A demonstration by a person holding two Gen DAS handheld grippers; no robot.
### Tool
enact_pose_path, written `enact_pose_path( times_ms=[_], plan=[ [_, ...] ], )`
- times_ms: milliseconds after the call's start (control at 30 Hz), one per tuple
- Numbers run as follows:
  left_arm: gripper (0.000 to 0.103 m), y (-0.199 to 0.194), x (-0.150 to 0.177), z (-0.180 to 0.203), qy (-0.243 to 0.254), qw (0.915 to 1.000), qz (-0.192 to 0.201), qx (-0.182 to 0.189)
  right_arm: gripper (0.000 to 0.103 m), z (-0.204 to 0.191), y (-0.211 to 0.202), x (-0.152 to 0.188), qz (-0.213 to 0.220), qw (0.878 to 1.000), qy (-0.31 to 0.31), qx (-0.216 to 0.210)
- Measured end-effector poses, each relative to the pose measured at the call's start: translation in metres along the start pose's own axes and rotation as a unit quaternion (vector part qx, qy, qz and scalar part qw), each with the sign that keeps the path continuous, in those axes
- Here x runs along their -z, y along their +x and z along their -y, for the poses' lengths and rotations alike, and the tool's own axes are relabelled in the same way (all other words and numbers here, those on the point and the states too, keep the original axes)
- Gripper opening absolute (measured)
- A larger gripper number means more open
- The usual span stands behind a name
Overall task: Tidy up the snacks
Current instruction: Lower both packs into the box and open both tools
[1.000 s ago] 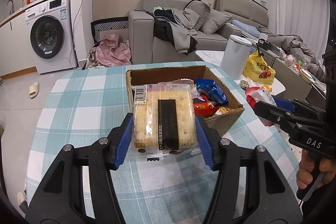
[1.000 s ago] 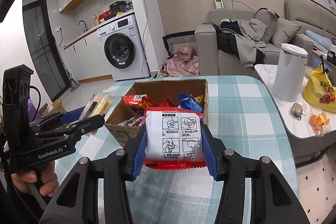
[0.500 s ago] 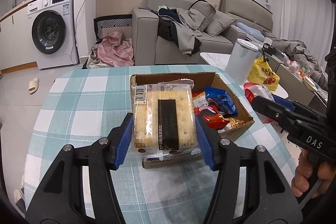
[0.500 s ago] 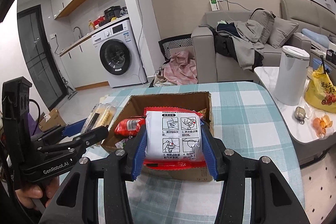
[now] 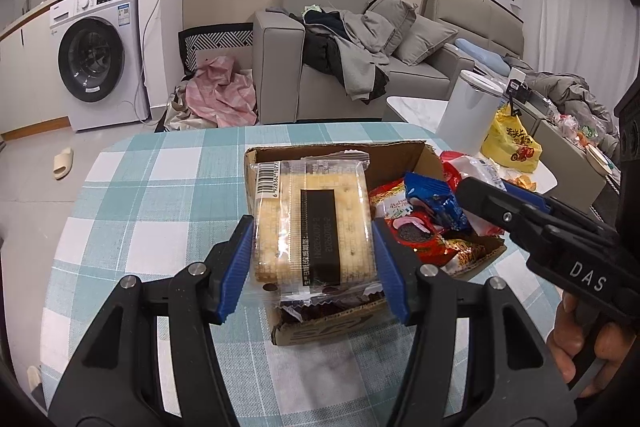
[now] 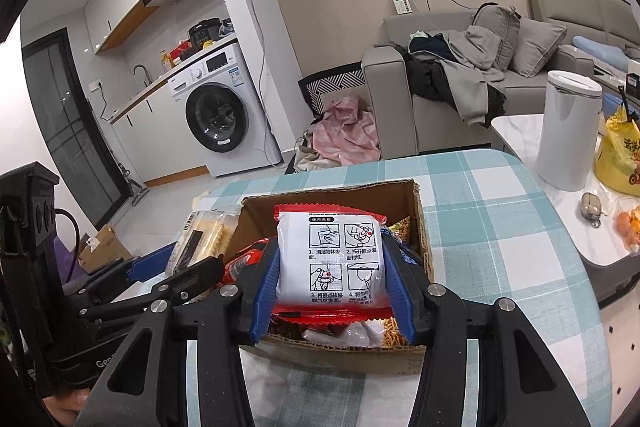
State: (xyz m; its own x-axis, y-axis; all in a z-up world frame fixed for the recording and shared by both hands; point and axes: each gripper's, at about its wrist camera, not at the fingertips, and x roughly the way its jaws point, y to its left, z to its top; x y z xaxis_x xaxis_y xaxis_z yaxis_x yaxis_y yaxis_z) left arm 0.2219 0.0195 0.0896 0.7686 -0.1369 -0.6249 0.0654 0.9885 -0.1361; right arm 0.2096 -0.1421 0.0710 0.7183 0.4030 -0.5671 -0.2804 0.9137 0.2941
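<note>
Over the cardboard box [image 5: 400, 151], each hand-held gripper clamps a snack: left [image 5: 314, 247] crackers [image 5: 312, 223], right [image 6: 330, 281] a white packet [image 6: 332, 259].

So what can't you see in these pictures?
- Left wrist view: the cracker pack covers the near left part of the cardboard box.
- Right wrist view: the white and red packet hides most snacks in the box.
- Both views: packet print too small to read; the person's hands cut off at the edges.
</note>
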Motion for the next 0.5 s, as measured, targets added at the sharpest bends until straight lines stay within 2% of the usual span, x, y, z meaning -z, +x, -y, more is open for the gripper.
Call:
enact_pose_path(
  times_ms=[500],
  plan=[
    [0.055, 0.038, -0.004, 0.003, 0.003, 0.9998, -0.02, 0.0, 0.05, 0.006, 0.021, -0.001, -0.009, 1.0, 0.019, -0.004]
  ],
)
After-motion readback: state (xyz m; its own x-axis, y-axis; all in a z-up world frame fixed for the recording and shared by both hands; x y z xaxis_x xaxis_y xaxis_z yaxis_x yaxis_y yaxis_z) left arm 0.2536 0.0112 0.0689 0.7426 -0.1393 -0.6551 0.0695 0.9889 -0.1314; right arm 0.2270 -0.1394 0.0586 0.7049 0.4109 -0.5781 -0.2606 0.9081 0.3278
